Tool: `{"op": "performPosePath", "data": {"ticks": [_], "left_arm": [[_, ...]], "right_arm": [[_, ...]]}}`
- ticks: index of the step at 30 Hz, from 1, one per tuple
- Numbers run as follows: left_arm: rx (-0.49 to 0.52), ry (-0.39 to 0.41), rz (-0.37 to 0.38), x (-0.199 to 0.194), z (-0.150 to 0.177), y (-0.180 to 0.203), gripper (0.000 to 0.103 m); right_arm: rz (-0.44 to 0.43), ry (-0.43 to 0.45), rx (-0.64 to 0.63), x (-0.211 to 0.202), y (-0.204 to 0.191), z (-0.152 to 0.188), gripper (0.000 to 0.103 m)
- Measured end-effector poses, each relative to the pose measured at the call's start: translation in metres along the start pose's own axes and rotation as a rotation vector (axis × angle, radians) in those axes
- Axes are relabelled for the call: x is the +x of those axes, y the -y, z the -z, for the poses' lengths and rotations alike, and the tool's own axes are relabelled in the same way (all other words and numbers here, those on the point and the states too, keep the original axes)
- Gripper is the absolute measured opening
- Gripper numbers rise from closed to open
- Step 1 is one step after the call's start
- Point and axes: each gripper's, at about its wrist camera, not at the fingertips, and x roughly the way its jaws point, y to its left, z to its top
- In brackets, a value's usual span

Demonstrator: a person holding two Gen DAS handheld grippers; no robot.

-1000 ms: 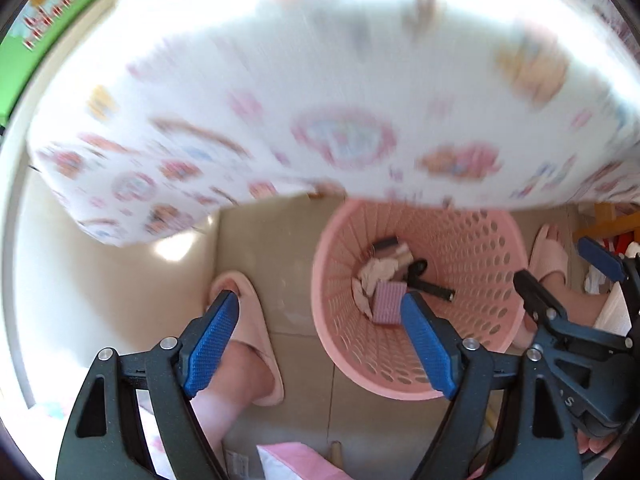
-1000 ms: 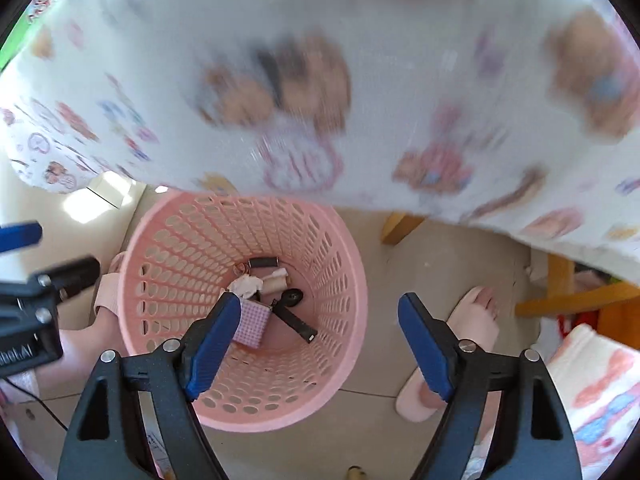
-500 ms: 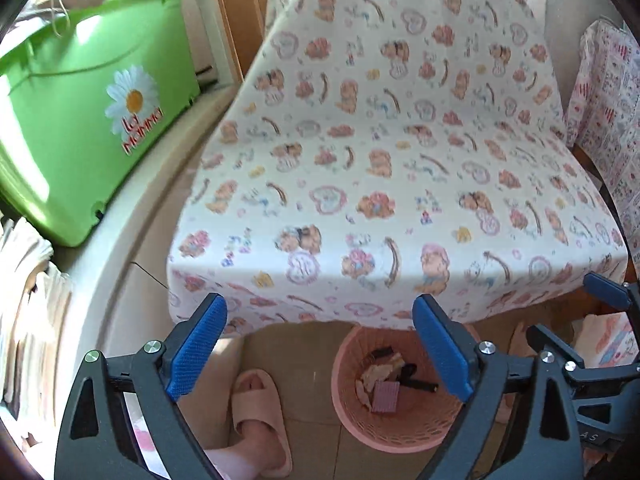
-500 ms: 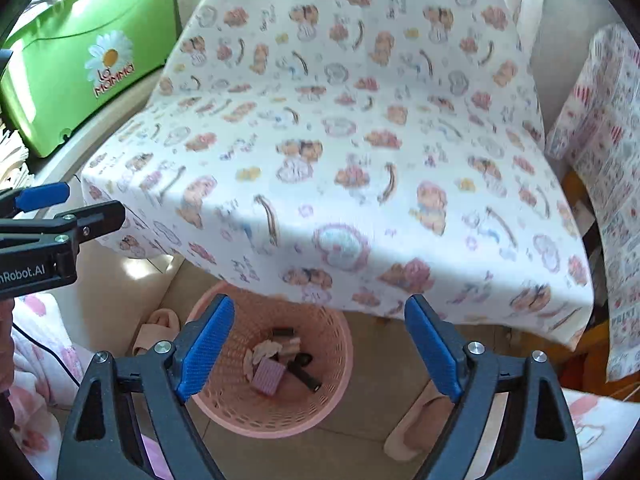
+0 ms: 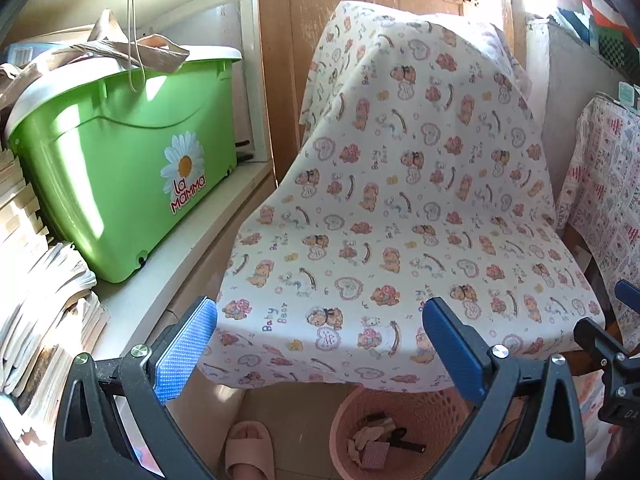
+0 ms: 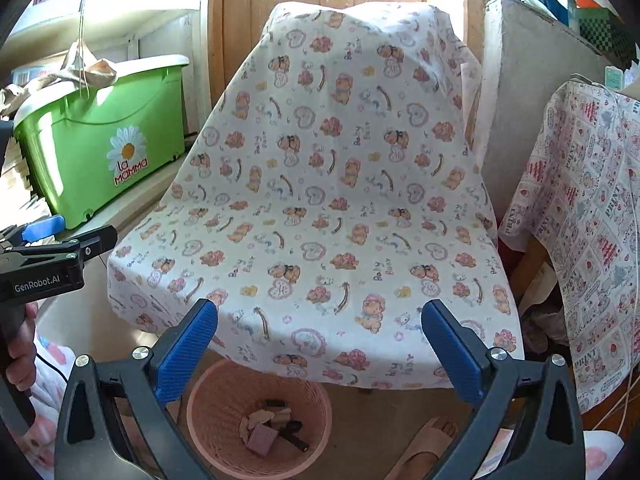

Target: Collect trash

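at the far left a green storage bin (image 5: 120,168) is sitting on a ledge beside stacked papers (image 5: 44,304), apart from the task's things. the left claw (image 5: 320,354) is hanging wide with nothing between its blue pads, pointing over the bear-print cloth (image 5: 400,208), which is draping what looks like a chair. below that cloth's front edge the pink basket (image 6: 208,408) is standing on the floor, holding the collected trash (image 6: 268,426): crumpled paper, a small pinkish pad and a dark stick-like piece. these are looking light, the paper soft and crushable, the stick stiff, so pinching each mid-body should do. the right claw (image 6: 320,354) is likewise gaping, carrying nothing. i am seeing no loose trash on the cloth.
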Motion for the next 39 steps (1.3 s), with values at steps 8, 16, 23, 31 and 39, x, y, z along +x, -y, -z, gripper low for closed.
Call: {"op": "performPosePath", "data": {"ticks": [8,16,23,31,39], "left_arm": [[-0.030,0.056,-0.004,-0.009,-0.003,-0.006,0.102],[-0.023,0.035,-0.010,-0.005,0.000,-0.003,0.102],[0.008,0.052,-0.017,-0.006,0.002,0.004,0.102],[0.009,0.040,-0.017,-0.002,0.003,0.006,0.102],[0.024,0.042,-0.034,0.002,0.005,0.008,0.102]], "right_arm": [[0.044,0.037,0.061,-0.005,0.011,-0.004,0.103],[0.053,0.056,0.037,-0.009,0.004,-0.004,0.103],[0.051,0.079,0.015,-0.013,-0.003,-0.004,0.103],[0.053,0.093,0.017,-0.015,-0.004,-0.005,0.103],[0.054,0.080,0.031,-0.013,-0.002,-0.004,0.103]]}}
